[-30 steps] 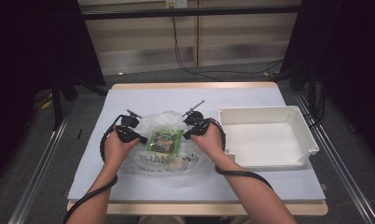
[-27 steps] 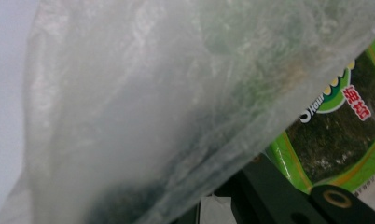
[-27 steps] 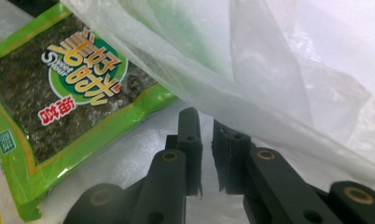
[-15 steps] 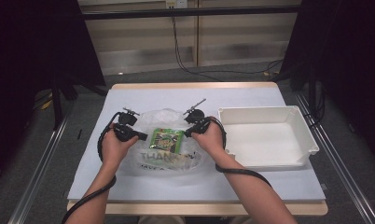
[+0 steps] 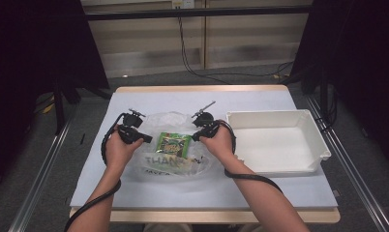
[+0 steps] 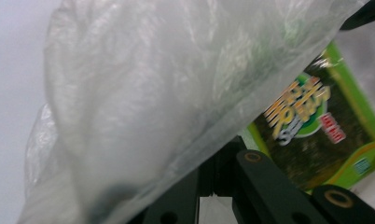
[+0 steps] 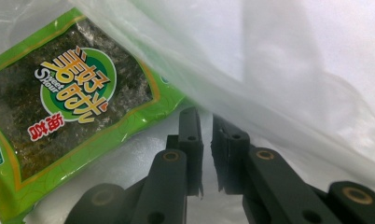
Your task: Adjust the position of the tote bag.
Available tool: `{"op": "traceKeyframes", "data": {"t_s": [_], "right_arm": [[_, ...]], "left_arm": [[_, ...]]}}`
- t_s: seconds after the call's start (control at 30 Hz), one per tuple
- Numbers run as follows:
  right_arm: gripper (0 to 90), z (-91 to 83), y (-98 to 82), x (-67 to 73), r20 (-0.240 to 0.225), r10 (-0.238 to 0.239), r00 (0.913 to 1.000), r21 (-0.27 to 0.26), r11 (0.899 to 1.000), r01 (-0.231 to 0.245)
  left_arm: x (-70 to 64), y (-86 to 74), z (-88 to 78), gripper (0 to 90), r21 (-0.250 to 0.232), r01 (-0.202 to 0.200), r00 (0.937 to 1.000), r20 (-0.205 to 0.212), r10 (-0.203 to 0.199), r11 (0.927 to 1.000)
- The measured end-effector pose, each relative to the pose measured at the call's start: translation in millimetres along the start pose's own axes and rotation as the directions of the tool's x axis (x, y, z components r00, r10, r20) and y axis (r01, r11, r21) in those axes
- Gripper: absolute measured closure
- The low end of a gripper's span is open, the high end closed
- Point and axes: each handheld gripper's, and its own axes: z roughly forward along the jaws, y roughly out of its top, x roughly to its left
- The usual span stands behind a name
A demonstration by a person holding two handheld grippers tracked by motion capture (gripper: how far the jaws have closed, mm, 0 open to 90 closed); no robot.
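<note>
A clear plastic bag point(image 5: 175, 163) printed "THANK" lies mid-table. A green seaweed snack packet point(image 5: 173, 144) rests on its lower film, between my two grippers. My left gripper point(image 5: 145, 139) is shut on the bag's left edge. In the left gripper view the film point(image 6: 143, 93) drapes over the closed jaws point(image 6: 213, 161), with the packet point(image 6: 316, 135) just beyond. My right gripper point(image 5: 197, 137) is shut on the bag's right edge. Seen from the right gripper view, its jaws point(image 7: 205, 116) stand nearly together under the lifted film point(image 7: 279, 79), and the packet point(image 7: 69, 102) lies to their left.
An empty white tray point(image 5: 275, 115) stands at the right of the pale blue table point(image 5: 183, 99), close to my right hand. Black cables trail from both grippers toward the front edge. Dark curtains and metal rails flank the table.
</note>
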Motion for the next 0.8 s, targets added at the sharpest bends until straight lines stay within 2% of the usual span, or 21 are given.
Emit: {"op": "traceKeyframes", "data": {"t_s": [0.07,0.1,0.13,0.17,0.2,0.23,0.27,0.3,0.33,0.4,0.43,0.5,0.57,0.6,0.67,0.7,0.73,0.8], "right_arm": [[81.9,0.1,-0.6,0.1,-0.001,-0.004,1.0000,0.002,1.000,0.004],[81.9,0.1,-0.8,0.8,0.001,-0.006,1.0000,0.005,1.000,0.006],[82.0,0.3,-1.1,0.7,0.000,-0.015,0.9999,0.005,1.000,0.015],[82.0,0.8,-1.2,1.7,-0.002,-0.006,1.0000,0.008,1.000,0.006],[82.0,1.2,-1.4,1.9,-0.002,-0.011,0.9999,0.009,1.000,0.011],[82.0,1.4,-1.8,1.9,0.000,-0.017,0.9999,0.011,1.000,0.017],[82.0,2.2,-1.9,2.8,-0.003,-0.013,0.9999,0.012,1.000,0.013],[82.0,2.2,-2.2,3.0,-0.001,-0.021,0.9998,0.018,1.000,0.021],[81.9,2.4,-2.3,3.5,-0.001,-0.021,0.9998,0.017,1.000,0.021],[81.9,1.9,-1.5,4.2,-0.003,-0.014,0.9999,0.010,1.000,0.014],[81.9,1.2,-1.1,3.5,-0.002,-0.027,0.9996,0.015,1.000,0.027],[82.0,0.8,-0.3,3.5,-0.002,-0.022,0.9998,0.013,1.000,0.022],[82.0,0.1,0.2,3.0,-0.002,-0.025,0.9997,0.014,1.000,0.025],[82.0,-0.4,0.6,3.2,-0.001,-0.024,0.9997,0.014,1.000,0.024],[81.9,-1.5,1.6,4.6,-0.003,-0.026,0.9997,0.012,1.000,0.026],[81.9,-1.7,1.9,5.0,-0.001,-0.031,0.9995,0.010,0.999,0.031],[81.9,-1.9,2.1,6.0,-0.003,-0.026,0.9996,0.007,1.000,0.026],[81.9,-1.8,1.8,6.2,-0.010,-0.027,0.9996,0.008,1.000,0.027]], "left_arm": [[-1.4,-3.6,4.0,90.0,-0.027,0.059,0.9983,-0.003,-0.059,0.9979],[1.0,-4.9,3.5,90.0,-0.001,0.031,0.9995,-0.011,-0.031,0.9995],[0.5,-6.3,4.9,90.0,0.000,0.034,0.9992,-0.020,-0.034,0.9994],[-0.5,-7.3,6.5,90.0,-0.020,0.053,0.9985,-0.014,-0.053,0.9984],[-1.1,-7.5,6.9,90.0,-0.010,0.056,0.9981,-0.026,-0.056,0.9984],[0.3,-7.6,6.9,90.0,0.001,0.031,0.9988,-0.037,-0.031,0.9995],[-0.3,-7.9,7.6,90.0,-0.017,0.061,0.9980,-0.016,-0.061,0.9980],[0.1,-7.8,7.2,89.7,-0.033,0.062,0.9980,-0.009,-0.062,0.9976],[1.6,-7.1,3.0,88.4,-0.030,0.037,0.9991,-0.017,-0.038,0.9988],[1.9,-5.2,-2.5,82.5,-0.058,0.037,0.9993,0.002,-0.037,0.9976],[0.1,-4.0,-4.3,77.7,-0.068,0.042,0.9991,0.004,-0.042,0.9968],[-0.7,-1.9,-7.6,76.0,-0.075,0.036,0.9990,0.028,-0.034,0.9965],[-3.0,-0.1,-9.8,71.7,-0.089,0.032,0.9993,0.020,-0.030,0.9955],[-4.0,0.6,-10.7,70.6,-0.092,0.043,0.9988,0.026,-0.041,0.9948],[-5.4,1.4,-11.5,67.9,-0.100,0.038,0.9984,0.046,-0.034,0.9942],[-9.0,2.0,-11.2,67.9,-0.120,0.065,0.9970,0.049,-0.060,0.9906],[-8.9,2.5,-12.9,67.8,-0.107,0.039,0.9979,0.056,-0.033,0.9935],[-11.7,3.6,-14.9,67.3,-0.109,0.021,0.9983,0.056,-0.015,0.9938]]}}
